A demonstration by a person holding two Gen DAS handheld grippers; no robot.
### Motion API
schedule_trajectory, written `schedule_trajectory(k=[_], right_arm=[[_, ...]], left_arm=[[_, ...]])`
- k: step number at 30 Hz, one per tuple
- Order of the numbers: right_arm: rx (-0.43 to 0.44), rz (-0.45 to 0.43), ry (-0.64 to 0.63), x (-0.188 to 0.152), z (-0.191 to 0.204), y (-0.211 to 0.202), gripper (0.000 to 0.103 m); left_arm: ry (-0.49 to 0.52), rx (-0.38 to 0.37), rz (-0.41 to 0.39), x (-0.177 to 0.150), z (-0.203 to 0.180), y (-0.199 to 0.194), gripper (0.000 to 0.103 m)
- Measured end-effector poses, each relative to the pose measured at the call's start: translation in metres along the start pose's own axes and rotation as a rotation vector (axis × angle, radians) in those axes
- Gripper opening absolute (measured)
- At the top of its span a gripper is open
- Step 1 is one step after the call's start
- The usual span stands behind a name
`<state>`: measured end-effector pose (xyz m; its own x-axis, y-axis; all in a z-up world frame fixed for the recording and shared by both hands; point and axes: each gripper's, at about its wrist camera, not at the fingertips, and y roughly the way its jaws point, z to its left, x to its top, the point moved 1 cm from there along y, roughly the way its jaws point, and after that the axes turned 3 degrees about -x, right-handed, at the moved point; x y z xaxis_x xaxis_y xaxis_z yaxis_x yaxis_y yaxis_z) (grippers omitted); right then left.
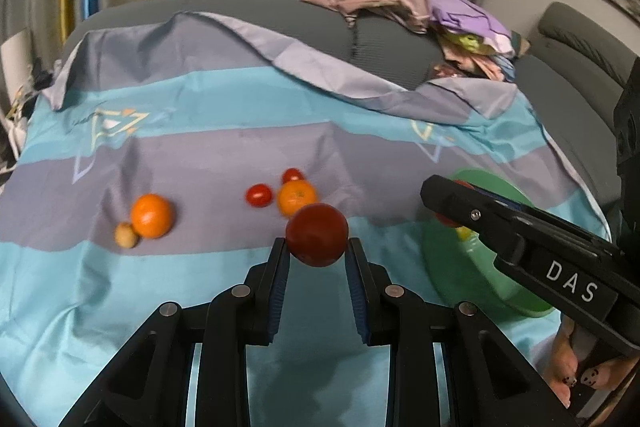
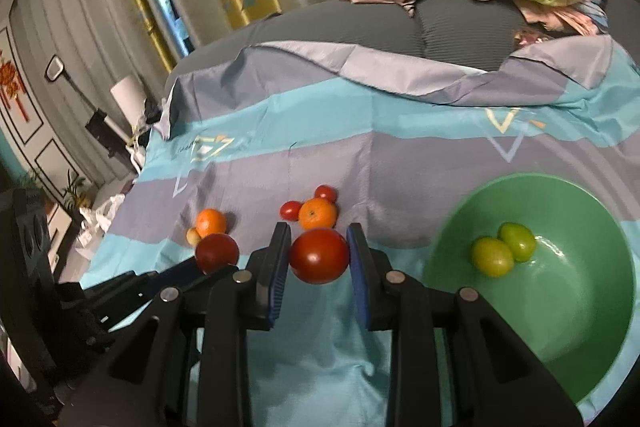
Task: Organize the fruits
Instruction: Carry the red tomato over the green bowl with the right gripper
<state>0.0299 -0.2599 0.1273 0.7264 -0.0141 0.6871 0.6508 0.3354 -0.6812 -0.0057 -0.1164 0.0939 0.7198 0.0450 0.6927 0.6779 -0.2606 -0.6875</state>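
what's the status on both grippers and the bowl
Left gripper shut on a red tomato. Right gripper shut on another tomato. Green bowl holds two green fruits. Nothing blocks the bowl.

Left wrist view: round green plastic bowl [image 1: 448, 259] mostly hidden behind black right gripper [image 1: 430, 193] w/ "DAS" lettering; contents barely show, just red and yellow bits, can't tell what. Small red tomato [image 1: 292, 174] half behind orange mandarin [image 1: 297, 197]. Bare feet [image 1: 576, 371] cut off by lower right edge. Right wrist view: small tan fruit [image 2: 192, 236] partly behind another orange mandarin [image 2: 212, 221], type unclear; bowl's right rim cut by edge
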Motion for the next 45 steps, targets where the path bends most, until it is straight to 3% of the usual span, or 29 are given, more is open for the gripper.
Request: schedule_trajectory(k=[24, 45], right_arm=[[-0.1, -0.071, 0.172, 0.003, -0.084, -0.041, 0.03], [-0.182, -0.017, 0.268, -0.009, -0.133, -0.042, 0.03]], left_arm=[[0.109, -0.112, 0.042, 0.007, -0.088, 0.033, 0.029], [0.188, -0.164, 0.122, 0.0, -0.137, 0.061, 0.029]])
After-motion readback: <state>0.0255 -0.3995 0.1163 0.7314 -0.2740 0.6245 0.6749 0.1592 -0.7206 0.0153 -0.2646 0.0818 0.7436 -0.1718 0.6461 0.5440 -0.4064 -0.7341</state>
